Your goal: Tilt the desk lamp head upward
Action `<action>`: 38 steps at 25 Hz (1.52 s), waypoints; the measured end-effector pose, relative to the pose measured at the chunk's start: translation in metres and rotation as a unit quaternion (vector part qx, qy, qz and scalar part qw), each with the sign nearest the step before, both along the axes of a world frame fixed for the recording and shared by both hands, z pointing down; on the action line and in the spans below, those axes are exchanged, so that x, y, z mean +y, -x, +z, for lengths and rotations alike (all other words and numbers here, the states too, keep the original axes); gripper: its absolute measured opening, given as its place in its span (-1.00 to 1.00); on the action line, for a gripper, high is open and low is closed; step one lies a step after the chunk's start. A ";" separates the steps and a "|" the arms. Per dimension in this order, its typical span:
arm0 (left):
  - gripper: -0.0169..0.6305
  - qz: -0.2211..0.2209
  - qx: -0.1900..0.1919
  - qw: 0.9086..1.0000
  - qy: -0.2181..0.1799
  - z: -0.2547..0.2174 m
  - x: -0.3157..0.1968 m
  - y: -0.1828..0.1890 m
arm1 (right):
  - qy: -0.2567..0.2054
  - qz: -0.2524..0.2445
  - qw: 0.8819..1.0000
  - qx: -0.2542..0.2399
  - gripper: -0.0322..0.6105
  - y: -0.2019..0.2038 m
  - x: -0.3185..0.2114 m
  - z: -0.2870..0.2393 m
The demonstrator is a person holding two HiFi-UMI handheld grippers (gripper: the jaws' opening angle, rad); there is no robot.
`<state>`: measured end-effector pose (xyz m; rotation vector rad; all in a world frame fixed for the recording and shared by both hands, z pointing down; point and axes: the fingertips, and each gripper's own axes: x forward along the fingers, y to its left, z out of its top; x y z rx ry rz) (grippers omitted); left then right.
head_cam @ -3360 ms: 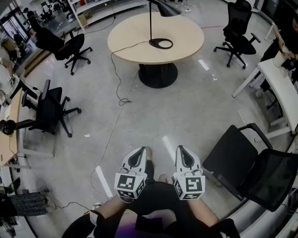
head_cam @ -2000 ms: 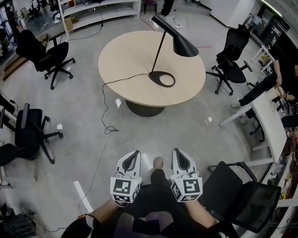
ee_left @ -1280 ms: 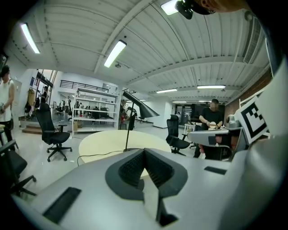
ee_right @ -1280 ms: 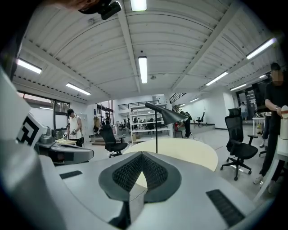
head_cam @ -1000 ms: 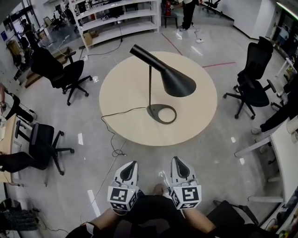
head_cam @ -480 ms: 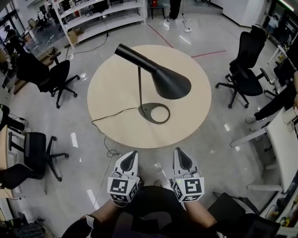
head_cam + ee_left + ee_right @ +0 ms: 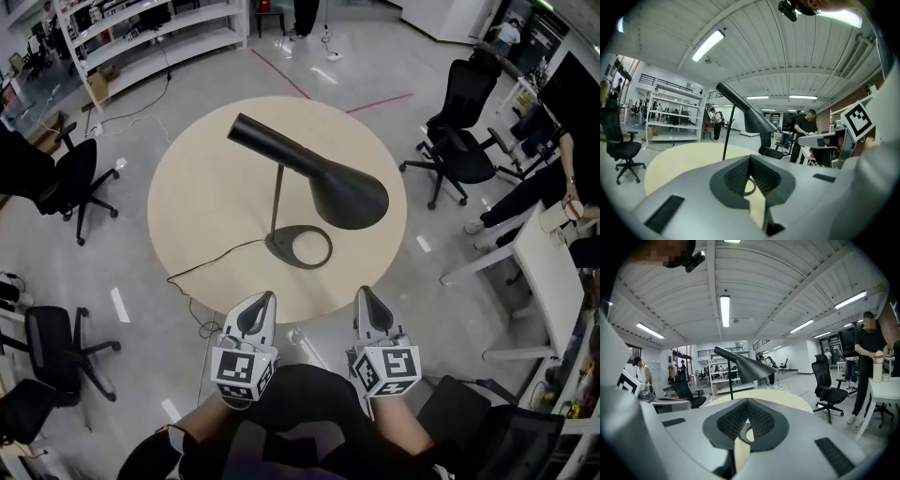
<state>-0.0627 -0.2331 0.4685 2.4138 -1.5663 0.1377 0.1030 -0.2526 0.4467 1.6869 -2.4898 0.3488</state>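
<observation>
The left gripper [image 7: 263,300] and the right gripper [image 7: 363,293] are held side by side just off the near edge of the round table [image 7: 192,202]. Each has its jaws brought together, with nothing clamped between them. Toward the table's near side, the desk lamp [image 7: 275,192] is stood on its ring base [image 7: 299,248]. The lamp head [image 7: 349,195] is angled downward above the table's right part. A cord [image 7: 220,253] is laid from the base to the table's near-left edge.

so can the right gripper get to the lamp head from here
Probably yes. Nothing stands between the right gripper and the lamp head, only the table edge below. It hangs short of it, jaws together, so it must move forward.
</observation>
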 end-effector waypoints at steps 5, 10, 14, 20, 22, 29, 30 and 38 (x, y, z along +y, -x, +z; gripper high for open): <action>-0.80 0.030 0.007 0.999 -0.024 -0.020 -0.033 0.033 | 0.015 0.031 0.999 -0.032 -0.85 0.009 -0.016 -0.003; -0.80 0.041 0.006 0.998 -0.056 -0.059 -0.071 0.069 | 0.016 0.039 0.997 -0.060 -0.85 0.016 -0.037 -0.013; -0.80 0.029 0.002 0.995 -0.091 -0.097 -0.098 0.074 | 0.003 0.032 0.994 -0.100 -0.85 0.001 -0.061 -0.021; -0.66 -0.004 -0.013 0.991 -0.132 -0.151 -0.131 0.067 | 0.003 0.015 0.981 -0.196 -0.58 -0.036 -0.097 -0.032; -0.61 -0.015 -0.013 0.989 -0.144 -0.169 -0.146 0.054 | 0.007 0.007 0.974 -0.226 -0.56 -0.061 -0.110 -0.034; -0.55 -0.046 -0.043 0.982 -0.181 -0.226 -0.182 0.056 | 0.032 -0.017 0.951 -0.307 -0.56 -0.074 -0.137 -0.032; -0.55 -0.049 -0.048 0.981 -0.183 -0.232 -0.185 0.061 | 0.035 -0.018 0.948 -0.316 -0.56 -0.071 -0.138 -0.032; -0.55 -0.034 -0.074 0.982 -0.168 -0.243 -0.224 0.043 | 0.068 -0.051 0.915 -0.394 -0.56 -0.067 -0.166 -0.027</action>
